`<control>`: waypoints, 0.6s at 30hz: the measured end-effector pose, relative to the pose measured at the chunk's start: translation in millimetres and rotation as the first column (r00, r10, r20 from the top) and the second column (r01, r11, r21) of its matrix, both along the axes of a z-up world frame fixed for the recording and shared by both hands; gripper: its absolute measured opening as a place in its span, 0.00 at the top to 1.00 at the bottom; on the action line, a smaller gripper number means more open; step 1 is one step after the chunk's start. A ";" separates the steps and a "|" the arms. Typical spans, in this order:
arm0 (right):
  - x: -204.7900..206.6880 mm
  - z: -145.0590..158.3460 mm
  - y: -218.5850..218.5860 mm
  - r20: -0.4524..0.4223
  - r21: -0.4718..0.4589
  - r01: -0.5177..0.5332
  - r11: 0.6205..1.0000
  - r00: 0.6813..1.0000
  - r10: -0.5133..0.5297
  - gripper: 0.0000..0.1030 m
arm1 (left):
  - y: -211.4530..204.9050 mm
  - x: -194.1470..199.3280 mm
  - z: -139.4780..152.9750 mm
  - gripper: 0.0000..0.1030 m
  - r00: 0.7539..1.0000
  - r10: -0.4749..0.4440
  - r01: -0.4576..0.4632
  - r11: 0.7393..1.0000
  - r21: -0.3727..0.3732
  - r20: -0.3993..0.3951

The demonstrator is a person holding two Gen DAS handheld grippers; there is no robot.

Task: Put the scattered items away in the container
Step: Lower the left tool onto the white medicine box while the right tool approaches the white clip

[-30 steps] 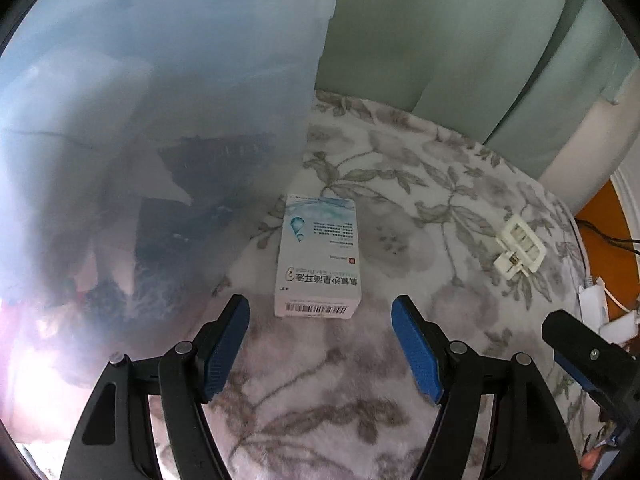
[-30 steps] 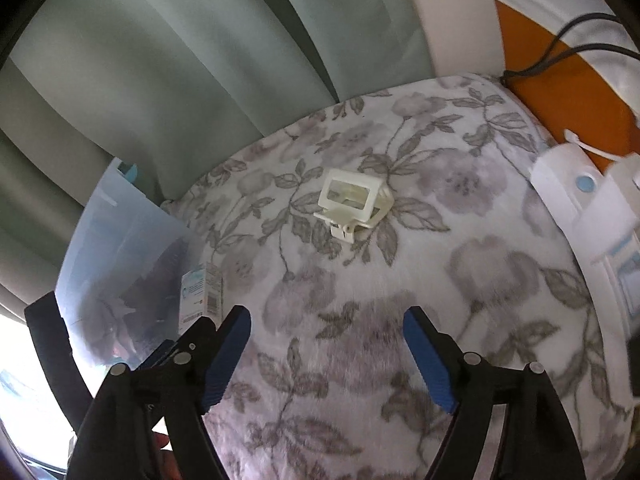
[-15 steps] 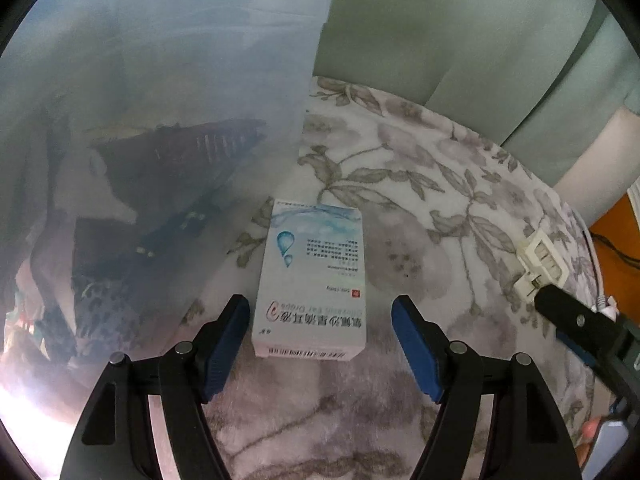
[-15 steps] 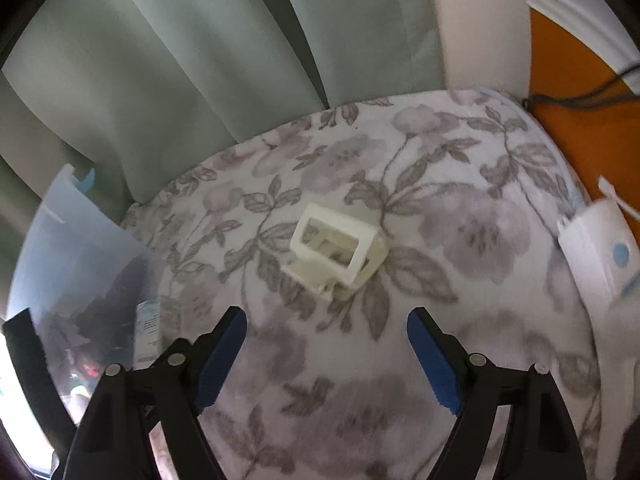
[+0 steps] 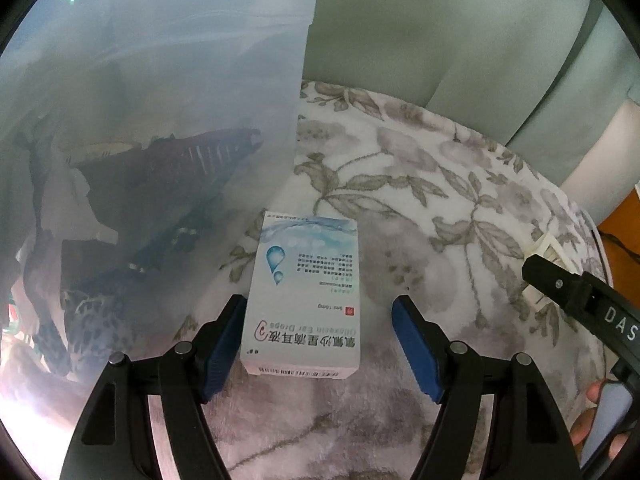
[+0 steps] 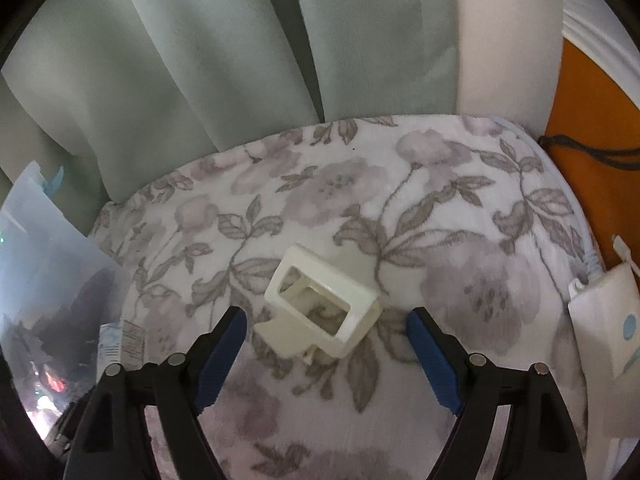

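The ear drops box (image 5: 304, 292) lies on the flowered blanket (image 5: 420, 208), just right of the clear bin (image 5: 160, 120). The left tool (image 5: 316, 344) is spread around it. The right tool (image 6: 324, 356), spread too, nears the white clip (image 6: 320, 306). Neither is in the bin yet.

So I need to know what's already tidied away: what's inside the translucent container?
Through the frosted wall of the container, dark shapes show, one with pale stripes. The haze blurs them beyond naming, and anything lying deeper is hidden.
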State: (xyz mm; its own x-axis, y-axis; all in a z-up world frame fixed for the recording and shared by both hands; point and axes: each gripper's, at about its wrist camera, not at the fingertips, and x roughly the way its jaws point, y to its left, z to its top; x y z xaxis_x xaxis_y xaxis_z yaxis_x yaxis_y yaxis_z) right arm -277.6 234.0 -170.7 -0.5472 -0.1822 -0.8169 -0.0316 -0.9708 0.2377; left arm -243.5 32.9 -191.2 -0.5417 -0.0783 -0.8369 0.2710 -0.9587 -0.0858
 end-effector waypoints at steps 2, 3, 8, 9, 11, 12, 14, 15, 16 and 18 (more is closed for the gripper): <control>-2.1 -0.6 -2.7 -0.006 0.021 -0.003 1.000 1.000 0.003 0.17 | 1.3 -2.4 -0.3 0.27 1.000 0.002 -0.002 1.000 -0.012 0.001; -3.2 -1.0 -4.0 -0.009 0.031 -0.002 1.000 1.000 0.002 0.17 | 2.2 -3.9 -0.5 0.27 1.000 0.002 -0.002 1.000 -0.021 0.002; -5.3 -1.7 -7.9 -0.008 0.062 -0.003 0.998 1.000 0.003 0.18 | 3.9 -7.9 -0.2 0.28 1.000 0.006 -0.006 0.999 -0.042 -0.002; -5.3 -1.8 -8.7 -0.007 0.068 -0.005 0.998 1.000 0.005 0.18 | 4.1 -8.6 0.0 0.28 1.000 0.005 -0.005 0.999 -0.045 -0.003; -5.3 -1.4 -9.1 -0.004 0.082 0.000 0.997 1.000 0.000 0.22 | 3.8 -10.0 0.6 0.29 1.000 0.005 -0.005 0.999 -0.047 -0.004; -5.2 -1.1 -9.0 -0.002 0.088 0.005 0.996 1.000 -0.004 0.24 | 3.6 -10.6 1.1 0.30 1.000 0.005 -0.005 0.999 -0.048 -0.005; -4.3 -1.4 -6.1 0.000 0.088 0.019 0.996 1.000 -0.019 0.31 | 2.6 -11.9 2.1 0.34 1.000 0.005 -0.005 0.999 -0.051 -0.007; -3.9 -0.9 -4.9 0.001 0.088 0.024 0.996 1.000 -0.024 0.32 | 2.3 -12.5 2.6 0.37 1.000 0.005 -0.006 0.999 -0.052 -0.007; -3.4 -0.4 -3.7 0.002 0.087 0.028 0.996 1.000 -0.028 0.35 | 1.8 -13.2 3.3 0.40 1.000 0.006 -0.006 0.999 -0.053 -0.008; -0.3 1.8 -4.1 0.005 0.092 0.034 0.995 0.999 -0.035 0.40 | 0.7 -14.6 4.9 0.44 1.000 0.009 -0.010 0.998 -0.054 -0.008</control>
State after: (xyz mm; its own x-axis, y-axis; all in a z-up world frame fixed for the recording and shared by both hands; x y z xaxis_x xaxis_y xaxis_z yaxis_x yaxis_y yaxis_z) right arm -277.9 229.9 -168.9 -0.5464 -0.0873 -0.8330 -0.0669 -0.9868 0.1473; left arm -258.1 33.7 -186.3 -0.5470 -0.1284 -0.8272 0.2797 -0.9594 -0.0360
